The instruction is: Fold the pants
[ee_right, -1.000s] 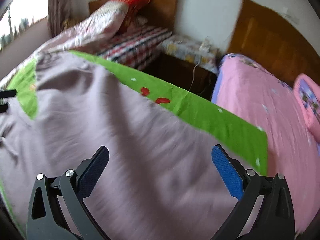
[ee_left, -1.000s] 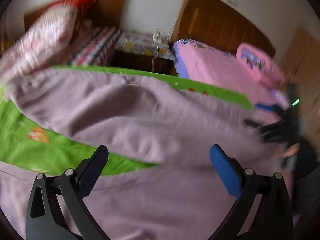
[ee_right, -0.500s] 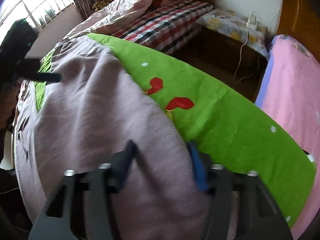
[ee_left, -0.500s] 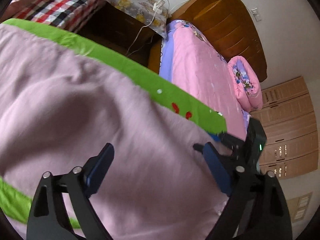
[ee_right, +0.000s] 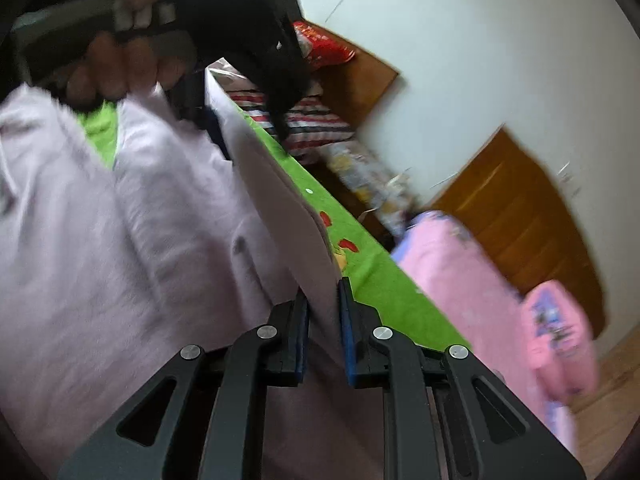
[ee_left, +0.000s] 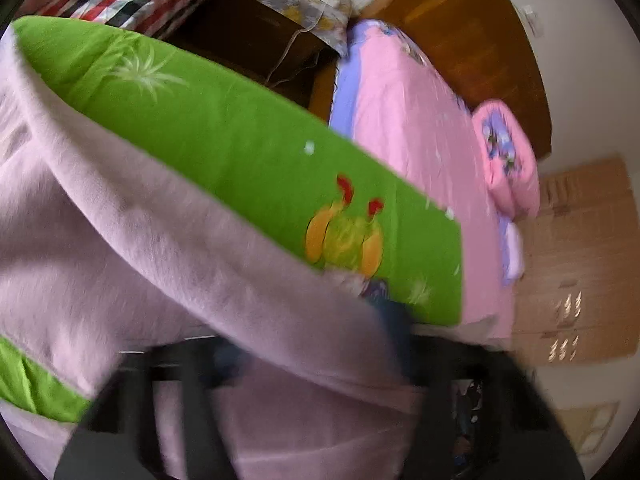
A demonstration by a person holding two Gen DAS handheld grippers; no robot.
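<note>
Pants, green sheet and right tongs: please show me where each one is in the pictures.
pants (ee_right: 132, 248): right wrist view, on the broad lilac cloth left of the tongs.
green sheet (ee_left: 240, 152): left wrist view, on its bare middle part.
right tongs (ee_right: 323, 320): right wrist view, between the two tips, shut on a pants fold.

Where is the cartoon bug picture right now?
In the left wrist view, the cartoon bug is right of centre on the green sheet, just beyond the lilac pants' edge.

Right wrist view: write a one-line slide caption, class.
Right gripper clamps the lilac pants' edge above the green sheet.
</note>
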